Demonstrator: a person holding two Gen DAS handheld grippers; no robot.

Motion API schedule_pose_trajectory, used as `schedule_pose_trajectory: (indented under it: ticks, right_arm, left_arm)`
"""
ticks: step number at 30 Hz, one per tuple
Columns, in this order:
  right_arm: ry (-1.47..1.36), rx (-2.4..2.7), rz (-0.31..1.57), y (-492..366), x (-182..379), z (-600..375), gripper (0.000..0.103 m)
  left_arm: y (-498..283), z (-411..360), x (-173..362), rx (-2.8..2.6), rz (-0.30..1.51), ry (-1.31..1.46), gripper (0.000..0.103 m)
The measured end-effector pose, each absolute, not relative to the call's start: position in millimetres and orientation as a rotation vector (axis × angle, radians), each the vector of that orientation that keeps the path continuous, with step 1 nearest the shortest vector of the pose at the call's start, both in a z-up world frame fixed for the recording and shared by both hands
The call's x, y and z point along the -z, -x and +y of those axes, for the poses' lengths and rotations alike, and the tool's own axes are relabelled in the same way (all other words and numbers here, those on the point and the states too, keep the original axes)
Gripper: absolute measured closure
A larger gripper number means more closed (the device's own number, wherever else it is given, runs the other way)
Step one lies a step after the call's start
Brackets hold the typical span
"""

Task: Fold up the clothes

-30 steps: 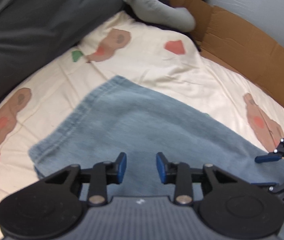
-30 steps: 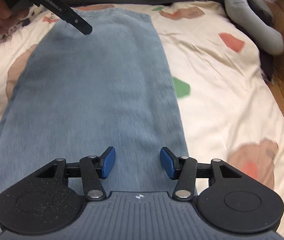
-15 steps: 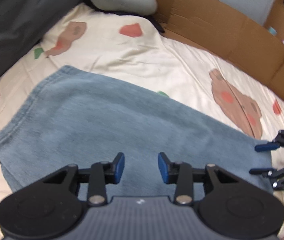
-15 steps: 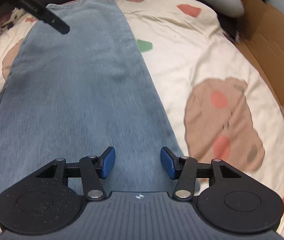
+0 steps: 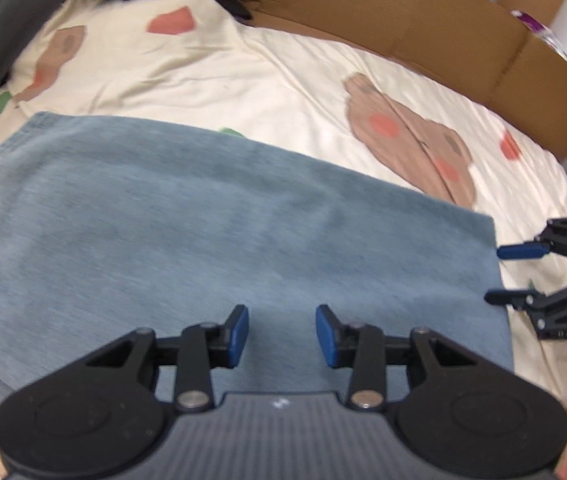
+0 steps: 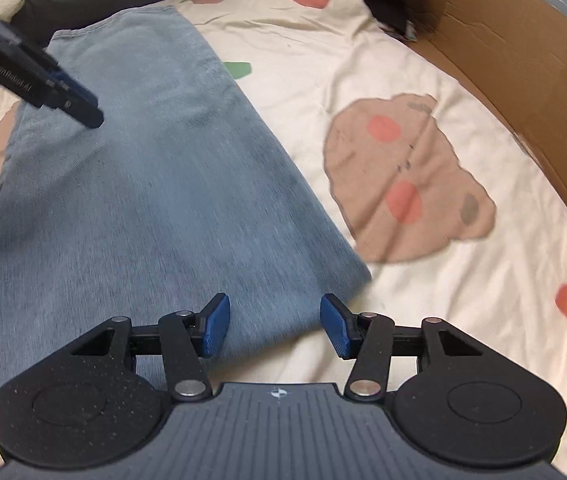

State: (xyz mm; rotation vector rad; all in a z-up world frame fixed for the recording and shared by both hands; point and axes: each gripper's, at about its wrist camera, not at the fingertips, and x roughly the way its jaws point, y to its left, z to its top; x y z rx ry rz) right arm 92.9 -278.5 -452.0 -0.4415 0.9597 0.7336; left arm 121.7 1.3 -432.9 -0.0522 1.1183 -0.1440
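Lying flat under both parted grippers [image 5: 282, 335] [image 6: 274, 325], jeans [image 5: 203, 232]

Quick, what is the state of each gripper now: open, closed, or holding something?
Left gripper: open, holding nothing, above the jeans.
Right gripper: open, holding nothing, over the jeans' near edge.

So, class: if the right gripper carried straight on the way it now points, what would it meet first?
Most likely the jeans: the right gripper, jaws open and empty, points down at their near fold edge. The bedsheet lies just beside it, so depth is uncertain.
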Motion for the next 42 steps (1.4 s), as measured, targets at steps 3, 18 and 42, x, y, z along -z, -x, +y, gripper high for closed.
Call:
schedule_pose_trajectory:
  ticks: [3, 18, 42]
  right_arm:
    - [0.389, -0.697, 0.966, -87, 454, -291, 0.046]
    - [0.234, -0.647, 0.860, -49, 444, -292, 0.052]
    - [0.285, -0.613, 0.828, -112, 457, -290, 0.066]
  left_arm:
    - [-115, -3, 437, 0.169, 1.138, 0.044, 0.063]
    - [-83, -11, 445, 0.254, 1.169, 0.073, 0.074]
    - [-42, -2, 459, 0.325, 1.203, 0.089, 0.075]
